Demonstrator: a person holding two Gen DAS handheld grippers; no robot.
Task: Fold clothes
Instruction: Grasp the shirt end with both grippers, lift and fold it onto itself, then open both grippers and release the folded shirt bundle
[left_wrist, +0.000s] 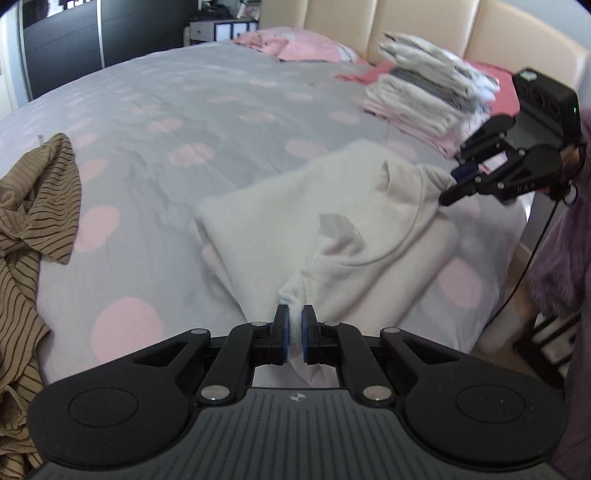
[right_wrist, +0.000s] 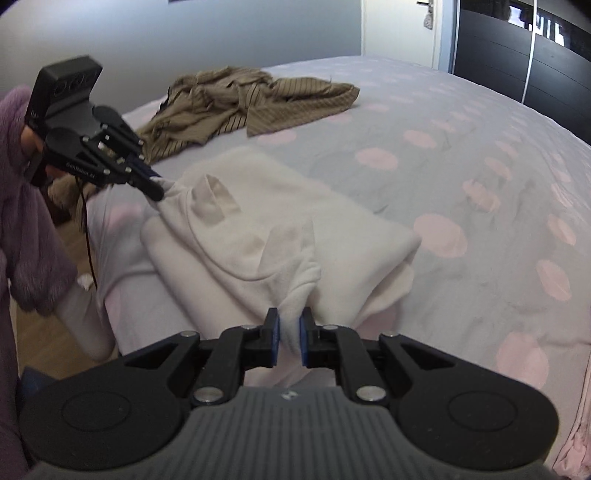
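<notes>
Left wrist: left gripper (left_wrist: 294, 334) pinching cream sweater (left_wrist: 295, 206) edge.
Right gripper (right_wrist: 289, 338): same, other corner.
Feel: prob. soft, floppy; grip hems.

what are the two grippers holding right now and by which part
Both hold the cream fleece garment: the left gripper and the right gripper each pinch a bunched bit of its near edge, at opposite ends.
</notes>
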